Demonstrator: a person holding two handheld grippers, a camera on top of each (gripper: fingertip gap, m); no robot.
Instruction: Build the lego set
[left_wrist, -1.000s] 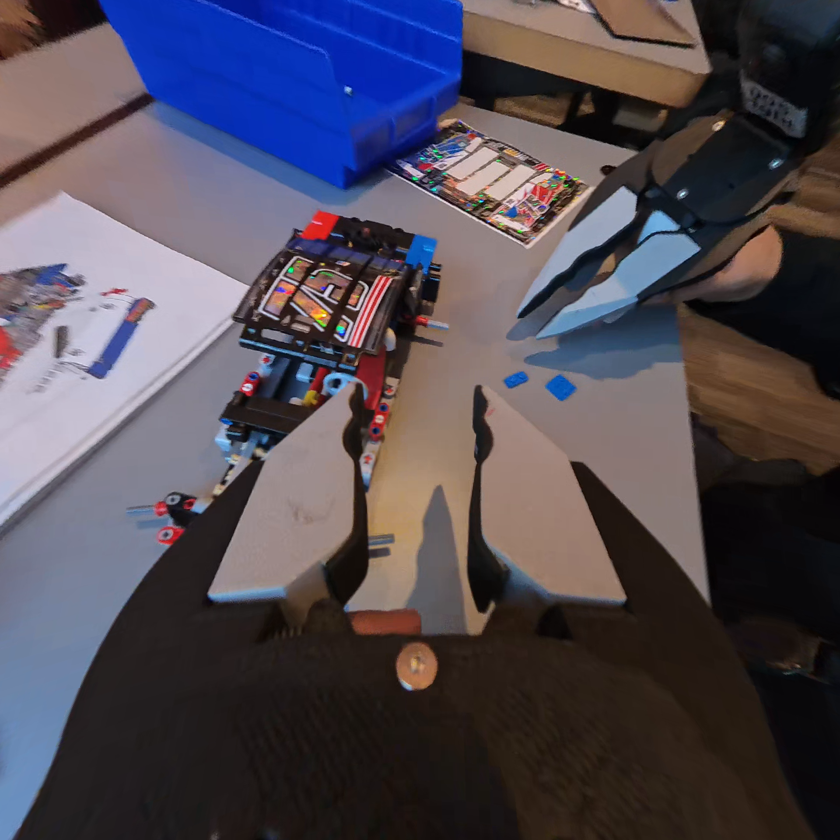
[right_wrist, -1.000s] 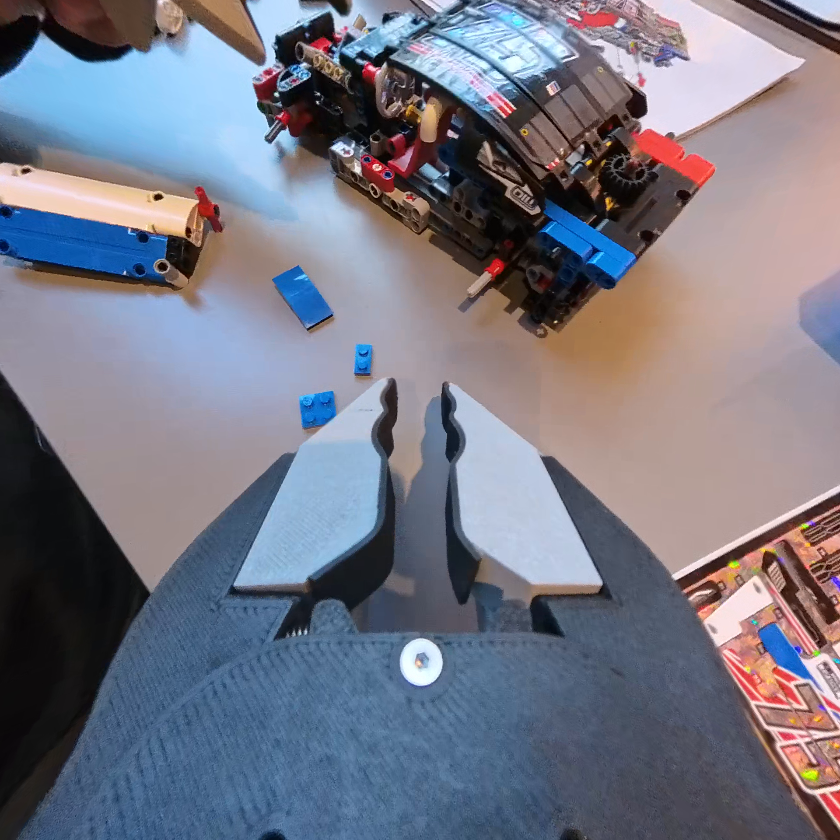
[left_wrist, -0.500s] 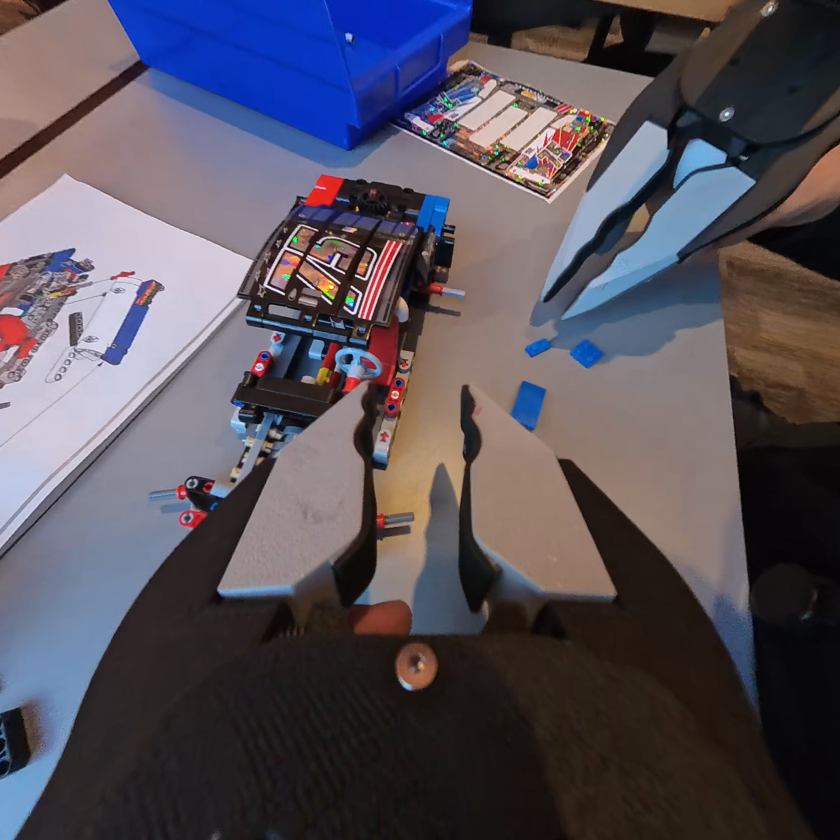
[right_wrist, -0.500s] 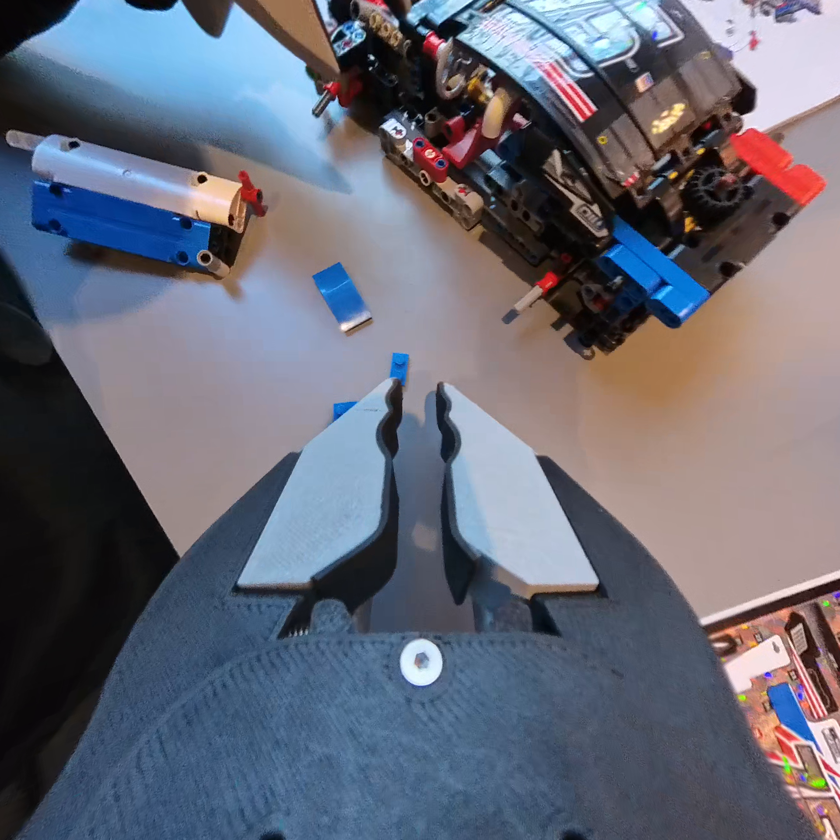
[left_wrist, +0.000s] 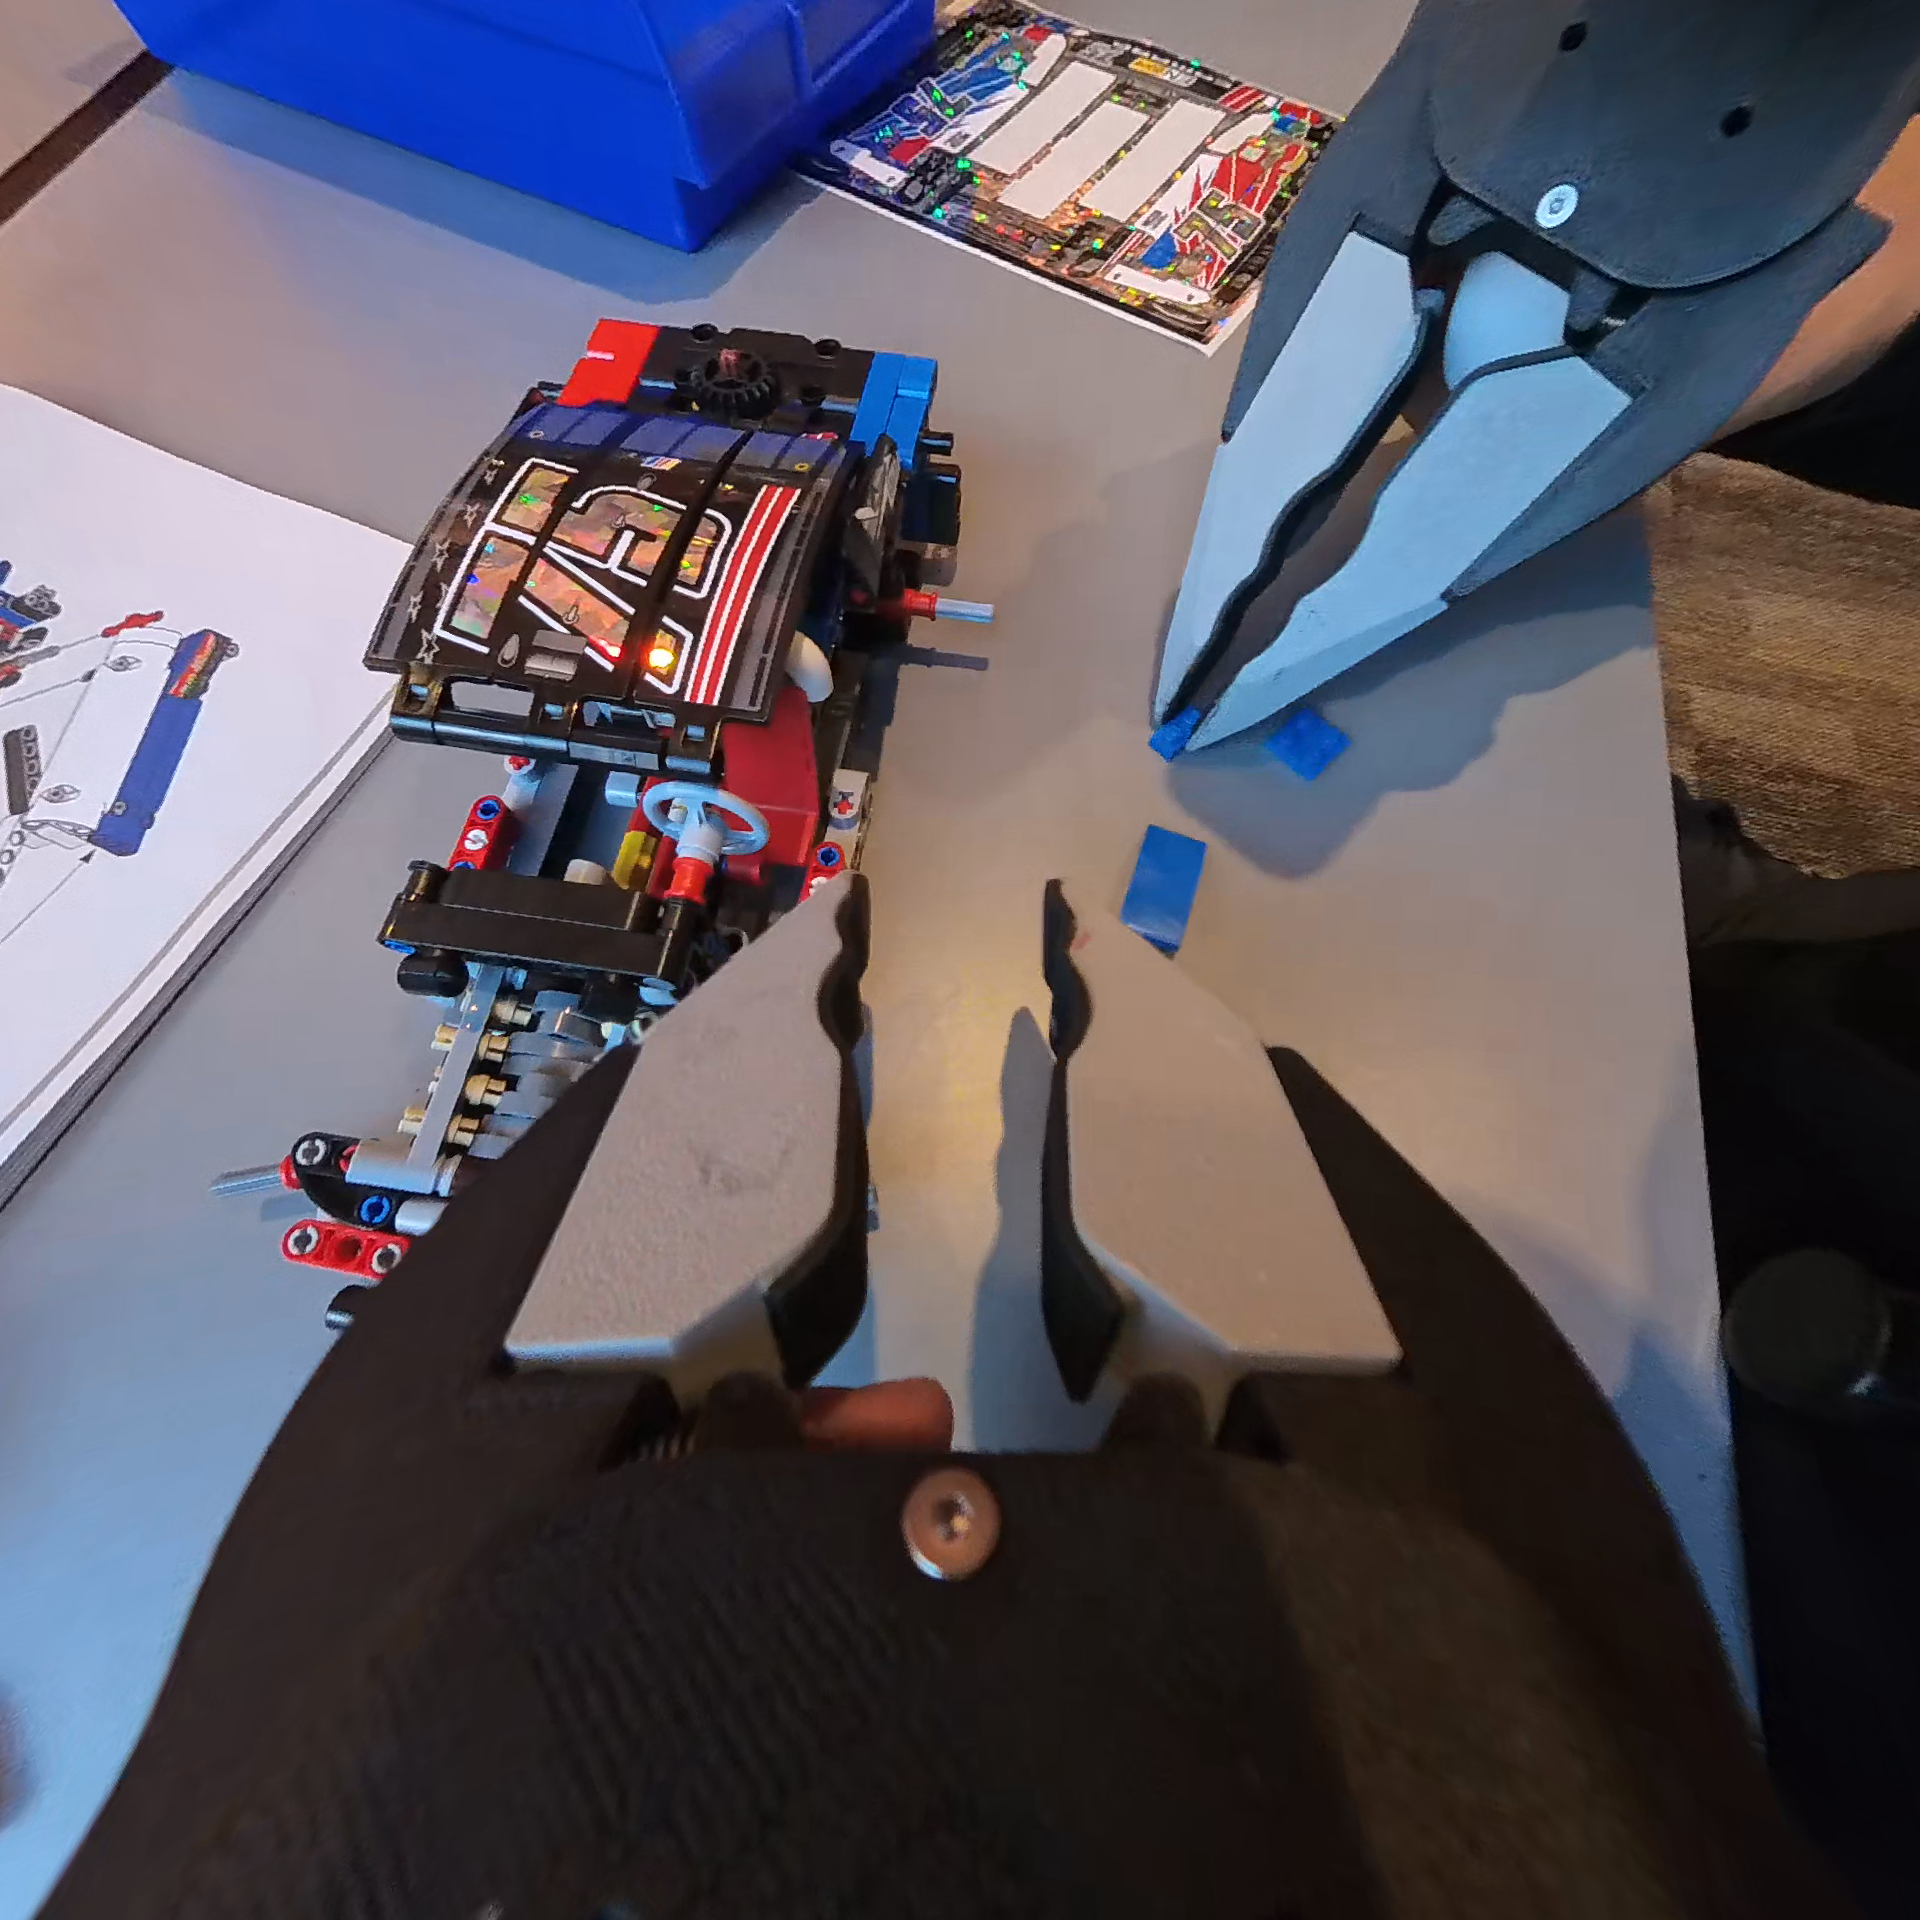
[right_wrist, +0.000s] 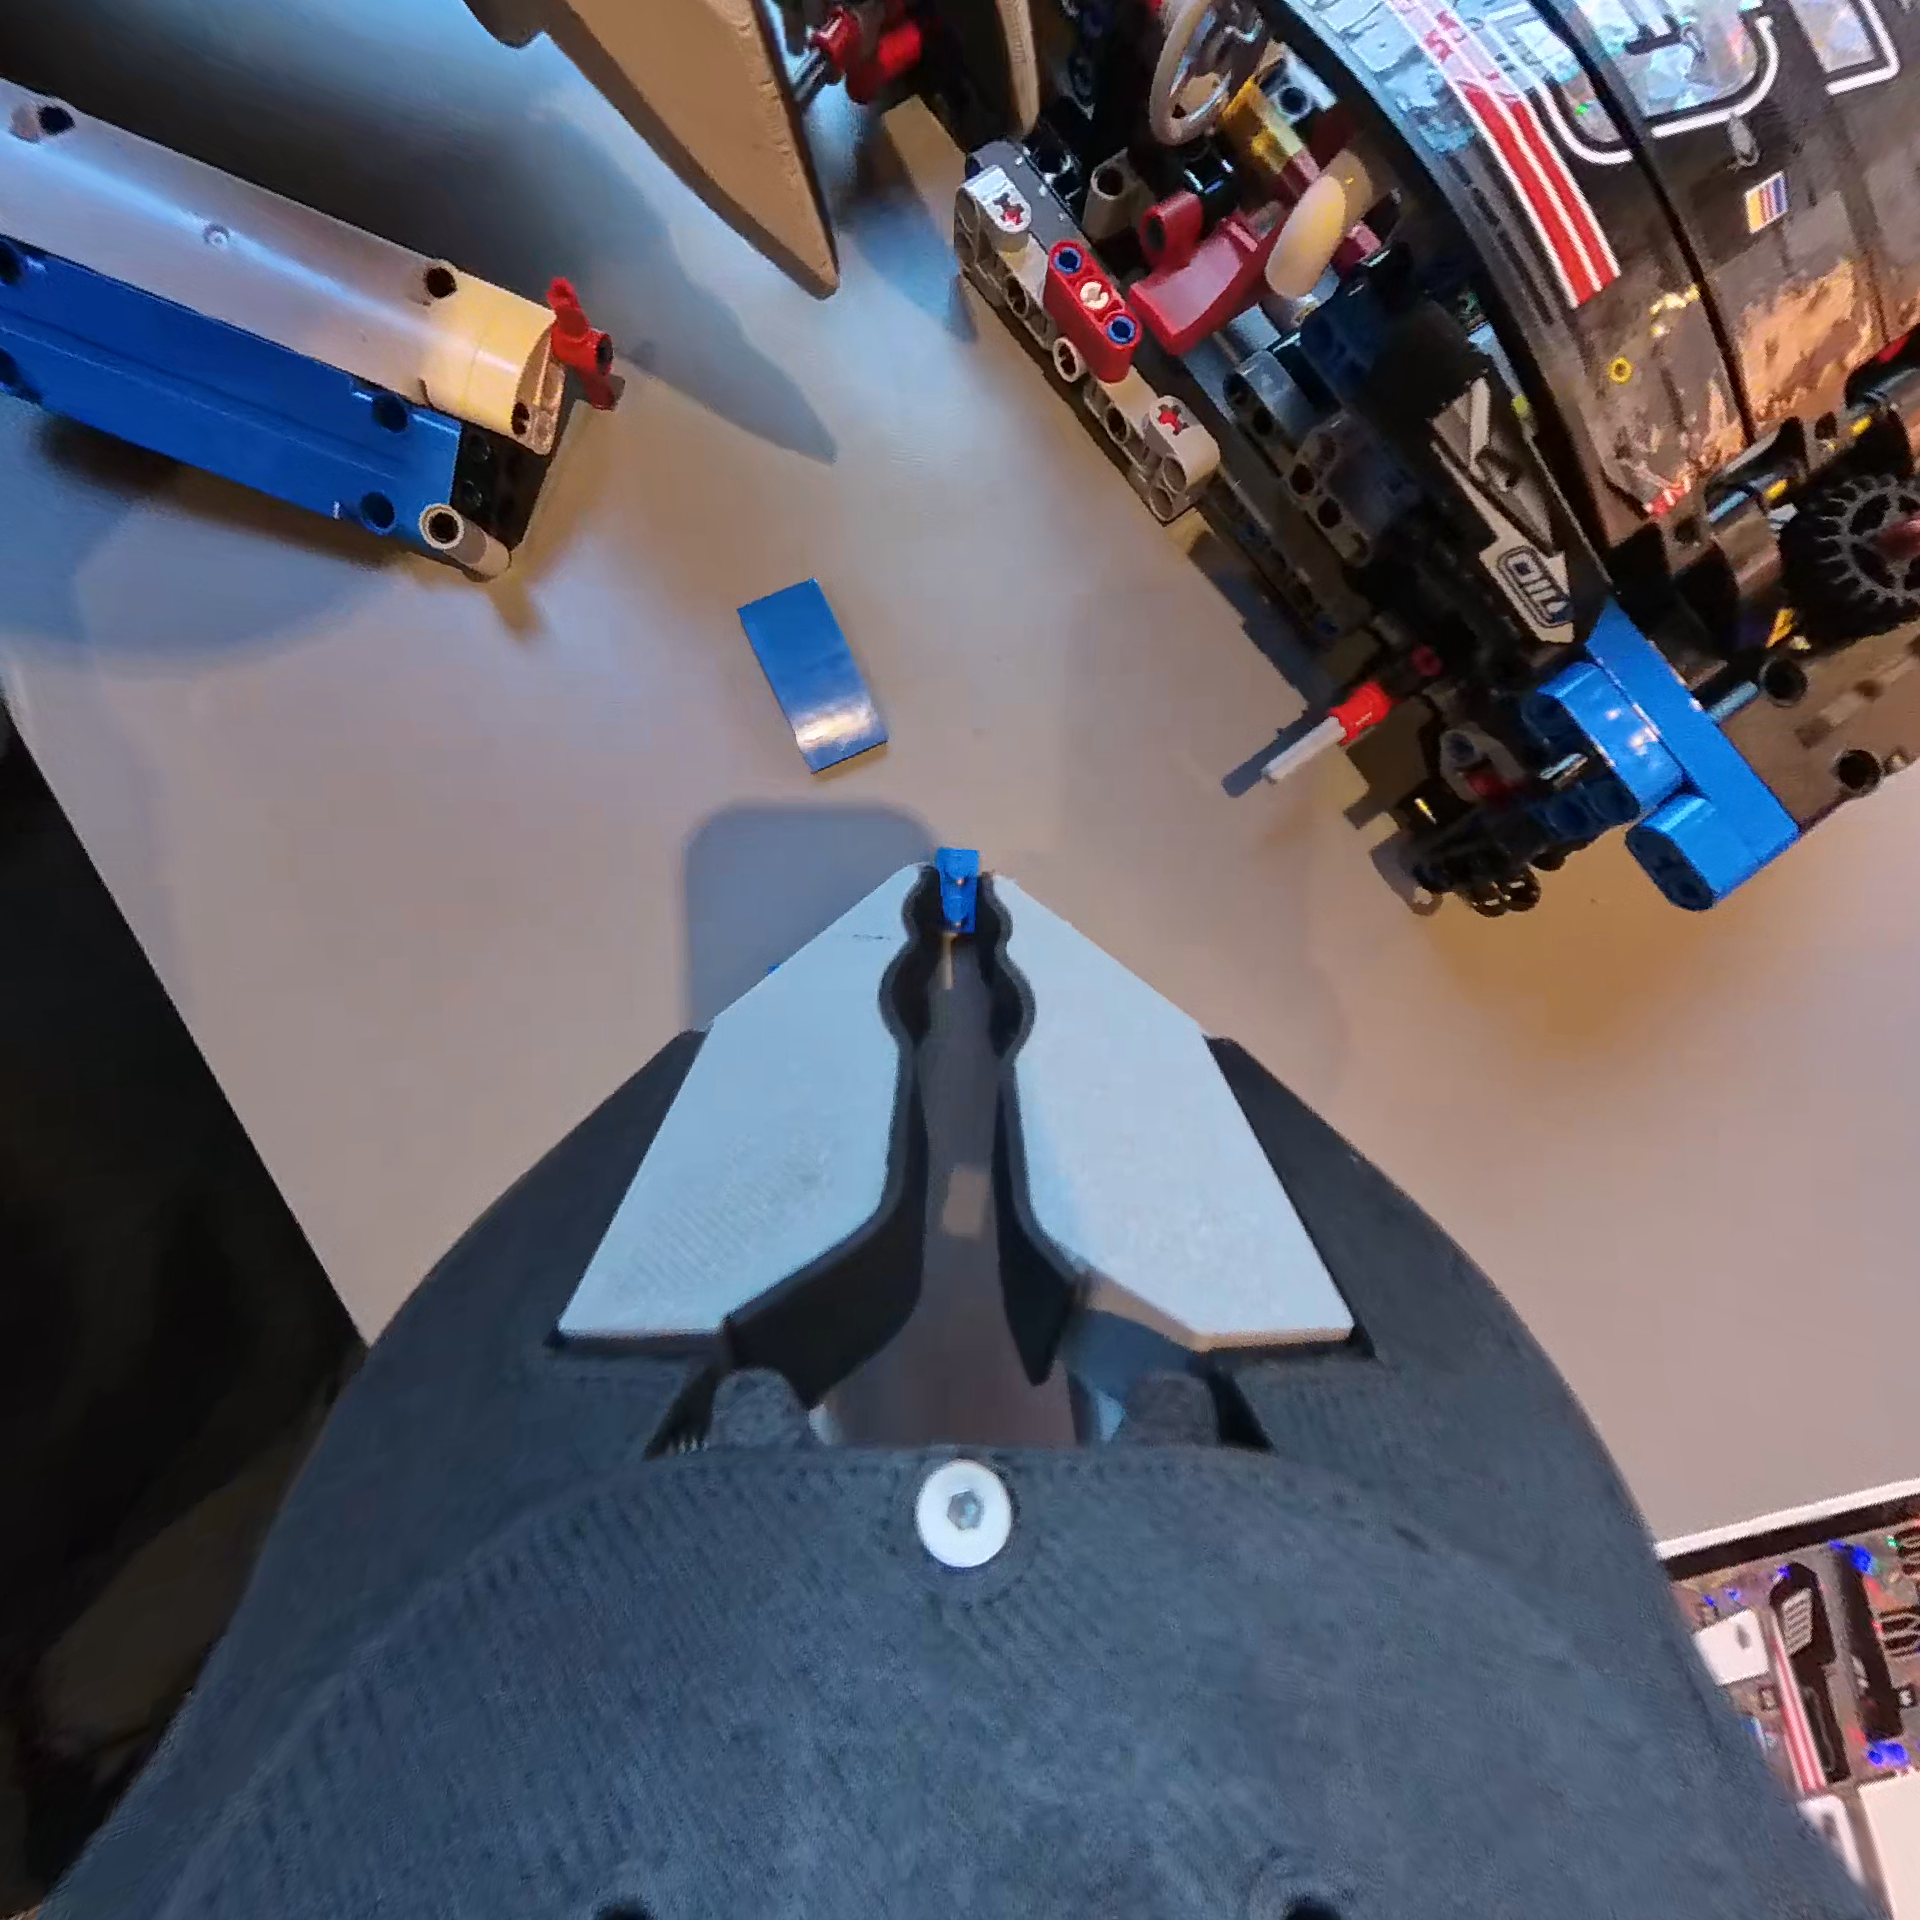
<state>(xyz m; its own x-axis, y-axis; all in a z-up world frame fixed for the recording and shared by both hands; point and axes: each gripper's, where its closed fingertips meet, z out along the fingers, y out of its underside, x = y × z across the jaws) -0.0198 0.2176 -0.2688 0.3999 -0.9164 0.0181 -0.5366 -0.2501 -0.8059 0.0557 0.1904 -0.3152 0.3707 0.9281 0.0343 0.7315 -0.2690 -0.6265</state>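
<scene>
The black lego car with a shiny patterned roof lies on the grey table; it also shows in the right wrist view. My right gripper is shut on a small blue plate at the table surface. It shows in the left wrist view, with the plate at its tips. My left gripper is open and empty, just right of the car's front. A flat blue tile lies between the grippers. Another small blue plate lies beside the right gripper's tips.
A blue and white lego beam assembly lies on the table. An open instruction booklet lies left of the car. A blue bin and a sticker sheet are at the back. The table edge runs on the right. My right fingertips sit around 10 cm from my left ones. The right tips stand about 5 cm off the flat blue tile. It is also in sight in the left wrist view.
My right gripper came down to the table and closed on the small blue plate. My left gripper narrowed a little but stays open, and its view moved closer to the car.
</scene>
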